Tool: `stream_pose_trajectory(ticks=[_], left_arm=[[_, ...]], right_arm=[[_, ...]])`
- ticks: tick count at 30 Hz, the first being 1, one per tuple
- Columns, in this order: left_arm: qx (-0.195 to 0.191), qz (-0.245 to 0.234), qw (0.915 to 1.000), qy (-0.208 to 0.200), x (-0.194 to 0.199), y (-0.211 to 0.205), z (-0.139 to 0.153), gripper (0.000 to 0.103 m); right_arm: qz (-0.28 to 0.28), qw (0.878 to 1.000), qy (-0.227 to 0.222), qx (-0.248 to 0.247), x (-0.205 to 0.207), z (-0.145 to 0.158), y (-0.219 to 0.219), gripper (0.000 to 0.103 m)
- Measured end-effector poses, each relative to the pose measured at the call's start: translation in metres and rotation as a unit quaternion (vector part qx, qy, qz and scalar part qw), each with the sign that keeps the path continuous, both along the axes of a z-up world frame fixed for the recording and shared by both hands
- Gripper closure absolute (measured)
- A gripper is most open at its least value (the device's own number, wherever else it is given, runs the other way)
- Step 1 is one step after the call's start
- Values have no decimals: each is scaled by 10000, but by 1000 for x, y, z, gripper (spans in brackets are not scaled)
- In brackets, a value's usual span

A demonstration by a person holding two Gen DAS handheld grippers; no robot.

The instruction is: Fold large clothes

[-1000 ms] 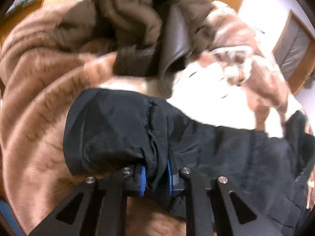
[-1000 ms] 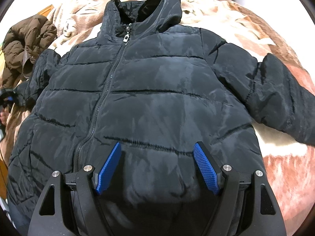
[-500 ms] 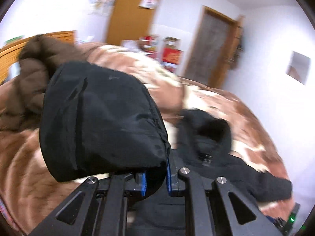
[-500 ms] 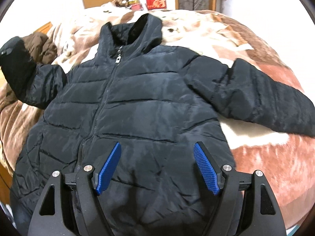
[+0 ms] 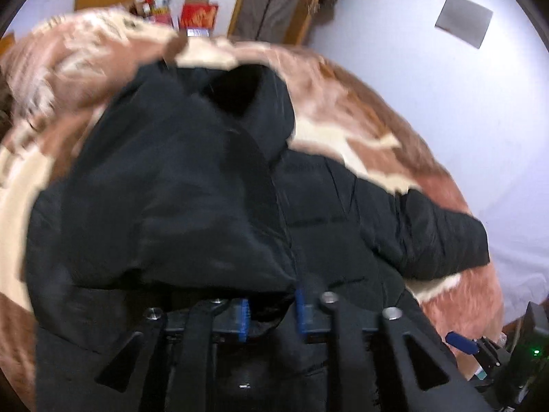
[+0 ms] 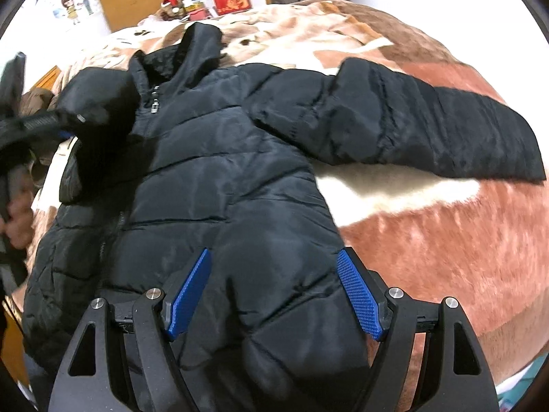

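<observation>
Left gripper (image 5: 271, 312), jaws just opening, drops sleeve (image 5: 164, 206) across black puffer jacket (image 6: 233, 178); right gripper (image 6: 274, 295), jaws wide and empty, should next fold other sleeve (image 6: 429, 127).

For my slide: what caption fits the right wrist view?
Open right hand-held gripper above black puffer jacket on brown blanket.

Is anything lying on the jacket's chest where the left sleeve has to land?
Nothing visible: the black jacket front is bare. The left gripper jaws have just been opening, sleeve cuff between them.
</observation>
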State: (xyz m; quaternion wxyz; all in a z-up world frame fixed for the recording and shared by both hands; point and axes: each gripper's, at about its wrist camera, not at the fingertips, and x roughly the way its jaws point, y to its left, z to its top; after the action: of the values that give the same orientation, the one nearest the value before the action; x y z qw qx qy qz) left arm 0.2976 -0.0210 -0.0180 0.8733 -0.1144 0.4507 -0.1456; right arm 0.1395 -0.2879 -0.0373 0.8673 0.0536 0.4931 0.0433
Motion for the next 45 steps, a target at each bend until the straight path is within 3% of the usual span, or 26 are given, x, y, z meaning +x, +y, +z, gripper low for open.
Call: stream_pose_trajectory(ticks=[1, 2, 3, 7, 12, 14, 17, 18, 20, 22, 23, 26, 31, 37, 41, 45], left_arm=[[-119, -59, 9998, 134, -2, -13, -3, 62], [-250, -88, 9993, 260, -7, -19, -8, 44], [-401, -98, 9987, 300, -9, -19, -9, 35], [-831, -440, 9956, 45, -35, -20, 16, 27], [-807, -649, 9933, -505, -65, 5, 54, 23], [-767, -586, 9936, -589, -74, 26, 63, 23], [-79, -105, 9965, -821, -74, 61, 65, 23], [88, 105, 9969, -780, -70, 71, 60, 24], [357, 580, 9966, -466, -57, 102, 43, 25], [547, 1024, 9931, -195, -46, 132, 24, 33], [609, 1205, 9908, -46, -40, 144, 13, 38], [595, 1575, 9853, 290, -31, 171, -16, 40], [506, 1516, 9862, 427, -30, 167, -44, 40], [469, 1171, 9920, 42, -28, 161, -21, 40], [865, 1441, 9856, -203, -5, 179, -8, 40], [877, 1806, 9793, 257, 25, 202, -36, 38]], right_arm=[[-15, 10000, 10, 23, 1, -2, -2, 27], [-21, 10000, 11, 44, 1, -2, -2, 27], [-23, 10000, 5, 65, 2, -2, -2, 27], [-16, 9999, -124, 103, 2, 5, 2, 27], [49, 9988, -430, 216, 8, 24, 12, 27], [85, 9984, -509, 245, 14, 27, 19, 27], [200, 9984, -438, 312, 30, 23, 32, 28], [254, 9982, -417, 347, 37, 21, 38, 35], [340, 9984, -325, 325, 51, 14, 48, 48], [461, 9982, -208, 311, 70, 3, 61, 61], [527, 9980, -177, 302, 78, -2, 68, 62], [655, 9977, -115, 126, 106, -17, 82, 62], [440, 9988, 126, -165, 152, -44, 73, 62], [470, 9981, -207, -333, 153, -14, 67, 62], [537, 9969, -491, -306, 159, 3, 75, 62], [606, 9969, -150, -480, 192, -28, 86, 62]])
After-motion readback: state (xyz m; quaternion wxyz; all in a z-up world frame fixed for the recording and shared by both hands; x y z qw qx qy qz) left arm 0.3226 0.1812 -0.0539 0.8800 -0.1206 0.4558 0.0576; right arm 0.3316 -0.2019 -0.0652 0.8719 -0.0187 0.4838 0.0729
